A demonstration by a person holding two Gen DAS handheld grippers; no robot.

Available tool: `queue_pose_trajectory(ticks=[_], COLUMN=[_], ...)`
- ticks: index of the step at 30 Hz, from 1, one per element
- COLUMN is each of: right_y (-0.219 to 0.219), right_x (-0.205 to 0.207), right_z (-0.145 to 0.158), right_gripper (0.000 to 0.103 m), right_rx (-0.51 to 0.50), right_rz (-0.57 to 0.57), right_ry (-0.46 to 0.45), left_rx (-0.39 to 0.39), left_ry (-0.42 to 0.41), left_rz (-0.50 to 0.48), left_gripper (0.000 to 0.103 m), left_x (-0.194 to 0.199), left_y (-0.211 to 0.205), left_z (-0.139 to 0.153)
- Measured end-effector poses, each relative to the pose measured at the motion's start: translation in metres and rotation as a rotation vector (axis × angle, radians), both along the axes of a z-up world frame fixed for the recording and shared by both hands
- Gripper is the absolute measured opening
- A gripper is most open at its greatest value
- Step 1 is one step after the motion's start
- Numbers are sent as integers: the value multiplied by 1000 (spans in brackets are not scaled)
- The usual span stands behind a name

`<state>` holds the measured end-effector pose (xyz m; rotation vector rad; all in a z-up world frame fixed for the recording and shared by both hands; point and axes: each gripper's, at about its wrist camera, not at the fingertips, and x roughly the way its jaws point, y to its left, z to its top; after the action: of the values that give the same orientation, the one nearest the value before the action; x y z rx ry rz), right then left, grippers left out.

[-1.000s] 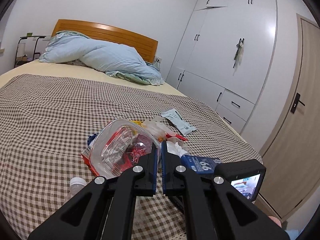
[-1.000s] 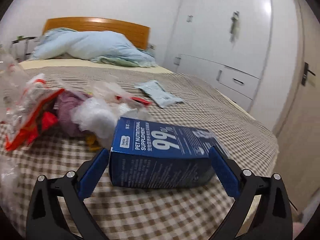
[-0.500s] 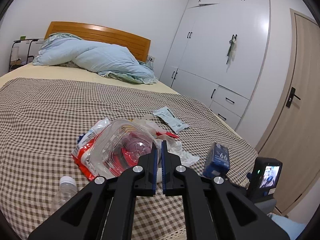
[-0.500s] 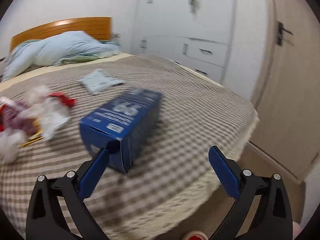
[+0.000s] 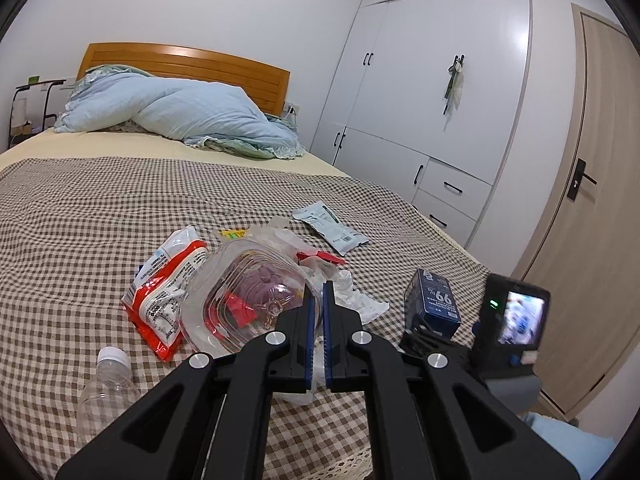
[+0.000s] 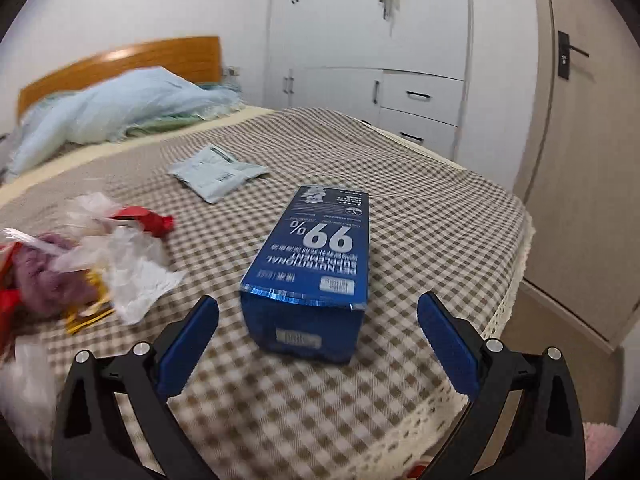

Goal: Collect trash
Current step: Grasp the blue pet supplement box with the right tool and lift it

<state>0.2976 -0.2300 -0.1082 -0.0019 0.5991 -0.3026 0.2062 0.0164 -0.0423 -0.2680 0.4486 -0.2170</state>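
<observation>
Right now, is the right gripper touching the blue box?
Apart. The right wrist view shows the right gripper open, checked cloth visible between each pad and the blue box.

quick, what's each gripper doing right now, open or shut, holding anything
Left gripper: shut on the edge of the clear plastic bag of trash.
Right gripper: open, holding nothing; the blue box lies just ahead of it.

Blue box (image 6: 316,276) on checked bedspread (image 6: 420,216) — tongs (image 6: 318,336) spread wide
</observation>
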Motion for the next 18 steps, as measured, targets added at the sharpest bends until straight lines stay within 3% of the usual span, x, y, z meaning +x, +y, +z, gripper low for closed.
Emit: queue_pose_trajectory(ticks=[5, 8, 10, 11, 14, 18], right_y=[-15, -26, -32, -34, -42, -50], right_x=[14, 5, -1, -5, -9, -18], right_z=[-17, -23, -20, -19, -17, -13], right_gripper=[96, 96, 81, 60, 60, 59], right_rx=[74, 127, 141, 130, 153, 112], right_rz=[-73, -78, -65, -68, -28, 15], right_ry=[82, 41, -2, -17, -35, -59], left_rx=[-5, -8, -6, -5, -3, 3], left_ry=[-2, 0, 0, 0, 1, 2], left_rz=[4, 6, 5, 4, 3, -1], left_gripper=[1, 1, 1, 1, 1, 1], left_x=[-1, -3, -4, -4, -4, -4], left_y=[5, 6, 5, 4, 3, 1], left_z=[-1, -1, -1, -1, -1, -2])
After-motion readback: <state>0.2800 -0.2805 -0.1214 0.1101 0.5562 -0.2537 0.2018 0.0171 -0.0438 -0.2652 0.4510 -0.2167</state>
